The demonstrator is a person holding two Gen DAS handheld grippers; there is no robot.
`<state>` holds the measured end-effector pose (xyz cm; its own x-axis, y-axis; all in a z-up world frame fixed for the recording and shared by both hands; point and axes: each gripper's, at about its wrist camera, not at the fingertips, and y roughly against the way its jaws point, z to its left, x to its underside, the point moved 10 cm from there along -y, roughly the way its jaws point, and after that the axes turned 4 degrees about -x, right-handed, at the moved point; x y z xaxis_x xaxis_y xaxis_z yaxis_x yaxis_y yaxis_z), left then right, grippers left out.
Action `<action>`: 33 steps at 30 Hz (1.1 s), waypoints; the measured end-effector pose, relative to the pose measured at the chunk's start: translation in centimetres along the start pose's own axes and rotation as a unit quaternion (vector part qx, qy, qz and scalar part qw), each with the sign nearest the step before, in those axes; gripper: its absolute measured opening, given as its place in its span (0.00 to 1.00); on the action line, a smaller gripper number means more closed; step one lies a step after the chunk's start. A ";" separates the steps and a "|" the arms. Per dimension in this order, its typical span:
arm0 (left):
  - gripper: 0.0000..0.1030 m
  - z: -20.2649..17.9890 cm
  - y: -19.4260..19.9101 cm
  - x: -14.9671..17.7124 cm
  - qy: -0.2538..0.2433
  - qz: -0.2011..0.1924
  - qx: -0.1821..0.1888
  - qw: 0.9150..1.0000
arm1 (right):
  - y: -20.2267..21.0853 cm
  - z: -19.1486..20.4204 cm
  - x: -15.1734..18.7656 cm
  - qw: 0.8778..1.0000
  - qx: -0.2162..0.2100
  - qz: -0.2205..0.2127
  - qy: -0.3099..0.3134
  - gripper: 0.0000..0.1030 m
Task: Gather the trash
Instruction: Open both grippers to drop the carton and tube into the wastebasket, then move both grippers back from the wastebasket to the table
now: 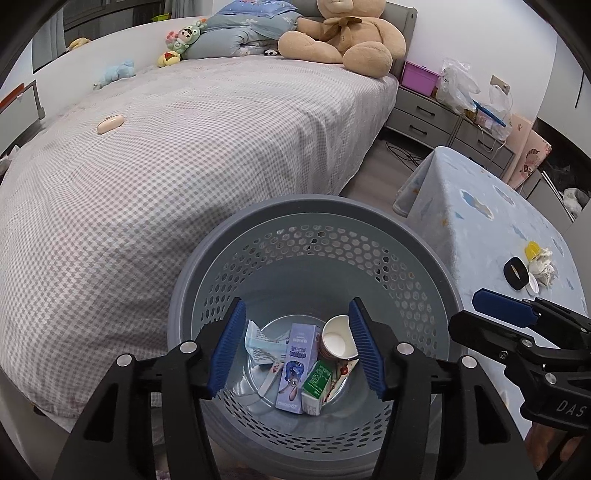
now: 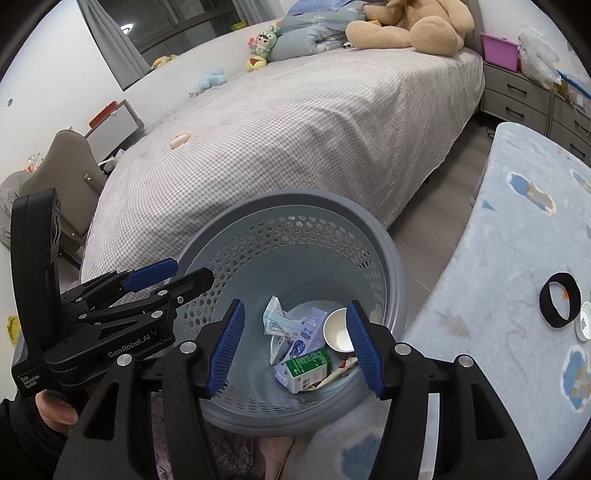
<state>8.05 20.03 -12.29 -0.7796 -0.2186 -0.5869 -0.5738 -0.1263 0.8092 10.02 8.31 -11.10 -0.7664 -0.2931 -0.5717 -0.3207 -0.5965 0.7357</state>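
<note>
A grey perforated waste basket [image 1: 314, 236] [image 2: 295, 236] stands on the floor between bed and table. In it lie a paper cup [image 1: 338, 341] [image 2: 338, 330], a purple carton [image 1: 295, 365], a green-white carton [image 1: 314, 386] [image 2: 308, 369] and a crumpled blue wrapper [image 1: 258, 345] [image 2: 275, 315]. My left gripper [image 1: 297, 349] [image 2: 173, 275] is open and empty above the basket. My right gripper [image 2: 293, 349] is open and empty over it too; it shows in the left wrist view [image 1: 491, 310]. A crumpled tissue [image 1: 543, 267], a yellow cap [image 1: 532, 249], a black ring [image 1: 516, 274] [image 2: 559, 301] and a white lid [image 2: 583, 321] lie on the table.
A bed with a checked cover [image 1: 184, 155] [image 2: 295, 140] is on the left, with a teddy bear [image 1: 343, 33] and small toys. A low table with a blue cloth [image 1: 480, 221] [image 2: 517, 229] is on the right. Grey drawers [image 1: 424, 118] stand behind.
</note>
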 end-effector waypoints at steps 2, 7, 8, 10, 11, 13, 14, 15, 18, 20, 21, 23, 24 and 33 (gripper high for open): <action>0.56 0.1 0.1 0.0 0.002 -0.001 0.000 1.000 | 0.1 0.0 0.1 1.000 0.001 0.000 -0.001 0.56; 0.61 0.2 0.3 0.2 0.005 -0.003 -0.003 1.000 | 0.3 -0.1 0.5 1.000 0.005 -0.002 -0.002 0.57; 0.62 0.2 0.3 0.2 0.005 -0.005 -0.003 1.000 | 0.4 -0.1 0.5 1.000 0.005 -0.003 -0.003 0.57; 0.62 0.2 0.4 0.2 0.004 -0.007 -0.004 1.000 | 0.6 -0.1 0.6 1.000 0.006 -0.004 -0.004 0.59; 0.62 0.1 0.5 0.2 0.003 -0.008 -0.004 1.000 | 0.6 -0.1 0.7 1.000 0.007 -0.005 -0.005 0.60; 0.63 0.1 0.5 0.2 0.002 -0.010 -0.005 1.000 | 0.8 -0.2 0.9 1.000 0.008 -0.007 -0.006 0.62; 0.63 0.0 0.6 0.2 0.001 -0.010 -0.006 1.000 | 1.0 -0.3 1.0 1.000 0.009 -0.008 -0.007 0.62; 0.63 0.0 0.6 0.2 0.000 -0.011 -0.007 1.000 | 1.1 -0.4 1.1 1.000 0.010 -0.009 -0.008 0.62; 0.63 -0.1 0.9 0.3 -0.005 -0.015 -0.013 1.000 | 1.9 -1.1 1.5 1.000 0.017 -0.014 -0.012 0.65; 0.63 -0.3 1.1 0.3 -0.009 -0.019 -0.012 1.000 | 2.9 -1.9 1.8 0.999 0.023 -0.021 -0.018 0.67; 0.64 -0.4 1.2 0.3 -0.012 -0.020 -0.011 1.000 | 3.4 -2.4 2.0 0.999 0.025 -0.024 -0.022 0.69; 0.64 -0.7 1.4 0.4 -0.019 -0.021 -0.013 1.000 | 4.6 -3.6 2.4 0.999 0.032 -0.031 -0.030 0.69; 0.64 -1.0 1.5 0.4 -0.024 -0.022 -0.016 0.999 | 5.1 -4.2 2.6 0.998 0.036 -0.033 -0.034 0.69; 0.64 -4.8 2.6 1.1 -0.066 -0.031 -0.019 0.997 | 10.4 -11.6 4.9 0.992 0.086 -0.061 -0.074 0.71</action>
<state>6.94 14.83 -10.73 -0.7709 -0.0808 -0.6318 -0.6134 -0.1731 0.7706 9.38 -7.96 -10.47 -0.7852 -0.1051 -0.6103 -0.4970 -0.4809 0.7223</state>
